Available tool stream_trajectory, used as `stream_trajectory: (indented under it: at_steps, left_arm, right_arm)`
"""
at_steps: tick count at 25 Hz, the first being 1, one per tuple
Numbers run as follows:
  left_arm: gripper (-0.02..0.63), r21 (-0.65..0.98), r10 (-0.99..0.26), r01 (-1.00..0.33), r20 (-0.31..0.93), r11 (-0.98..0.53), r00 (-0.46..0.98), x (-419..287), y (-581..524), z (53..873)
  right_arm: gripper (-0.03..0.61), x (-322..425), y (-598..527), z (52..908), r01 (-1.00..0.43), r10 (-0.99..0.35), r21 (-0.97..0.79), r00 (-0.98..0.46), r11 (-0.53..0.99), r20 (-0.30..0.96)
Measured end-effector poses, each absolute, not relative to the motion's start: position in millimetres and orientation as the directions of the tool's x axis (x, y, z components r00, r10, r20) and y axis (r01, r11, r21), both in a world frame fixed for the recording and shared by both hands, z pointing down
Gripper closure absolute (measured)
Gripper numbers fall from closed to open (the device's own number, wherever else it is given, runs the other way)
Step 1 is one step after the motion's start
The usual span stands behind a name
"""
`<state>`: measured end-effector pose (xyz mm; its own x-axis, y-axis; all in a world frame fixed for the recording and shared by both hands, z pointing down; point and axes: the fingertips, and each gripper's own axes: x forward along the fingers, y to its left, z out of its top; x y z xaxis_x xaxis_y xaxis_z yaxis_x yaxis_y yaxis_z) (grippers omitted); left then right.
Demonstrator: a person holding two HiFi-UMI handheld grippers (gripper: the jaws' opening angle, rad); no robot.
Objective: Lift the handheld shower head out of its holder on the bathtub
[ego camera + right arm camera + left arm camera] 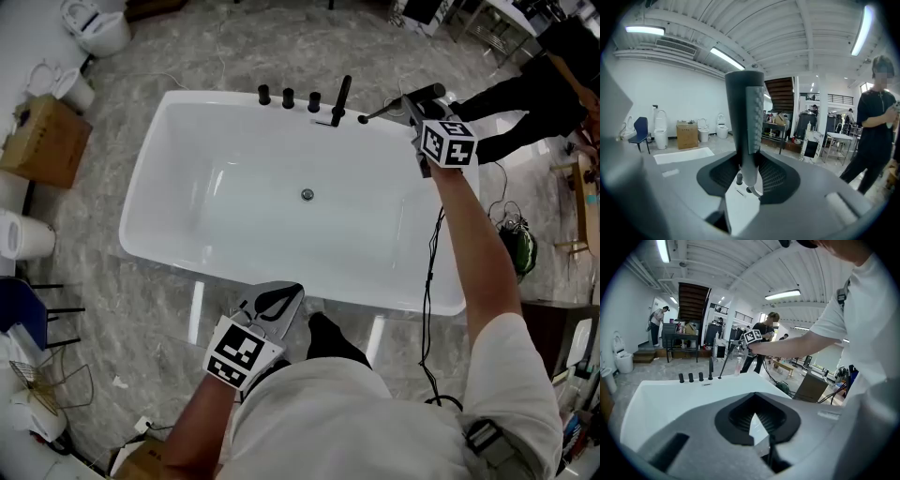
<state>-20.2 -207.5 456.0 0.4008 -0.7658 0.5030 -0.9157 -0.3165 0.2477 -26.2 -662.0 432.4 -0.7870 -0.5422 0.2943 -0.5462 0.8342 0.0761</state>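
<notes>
The black handheld shower head (pixel 424 94) is clear of its holder (pixel 364 119) at the far rim of the white bathtub (pixel 150 169). My right gripper (pixel 412 105) is shut on it above the tub's far right corner. A thin hose runs from the holder up to it. In the right gripper view the shower head (pixel 746 126) stands upright between the pads of the right gripper (pixel 749 180). My left gripper (pixel 292 292) hangs at the tub's near side, tips together and holding nothing. In its own view the left gripper (pixel 755 414) faces the tub (pixel 670 390).
A black spout (pixel 342 98) and three black knobs (pixel 288 97) line the far rim. A cardboard box (pixel 42 141) and toilets (pixel 98 28) stand at the left. A person (pixel 534 103) stands at the far right, with cables (pixel 511 244) on the floor nearby.
</notes>
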Motion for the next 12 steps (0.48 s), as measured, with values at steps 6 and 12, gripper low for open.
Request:
stream_trajectory:
  at_steps: [6, 12]
  left_arm:
    - [0.607, 0.237, -0.767, -0.916, 0.500, -0.325, 0.402, -22.1, -179.5, 449.5]
    - [0.607, 0.214, -0.773, -0.917, 0.492, -0.337, 0.399, -23.8, -154.7, 441.8]
  right_arm:
    - [0.433, -12.1, -623.3, 389.0, -0.547, -0.551, 0.092, -0.798, 0.832, 0.245]
    - [0.433, 8.9, -586.2, 352.4, -0.560, -0.570, 0.110, -0.796, 0.821, 0.204]
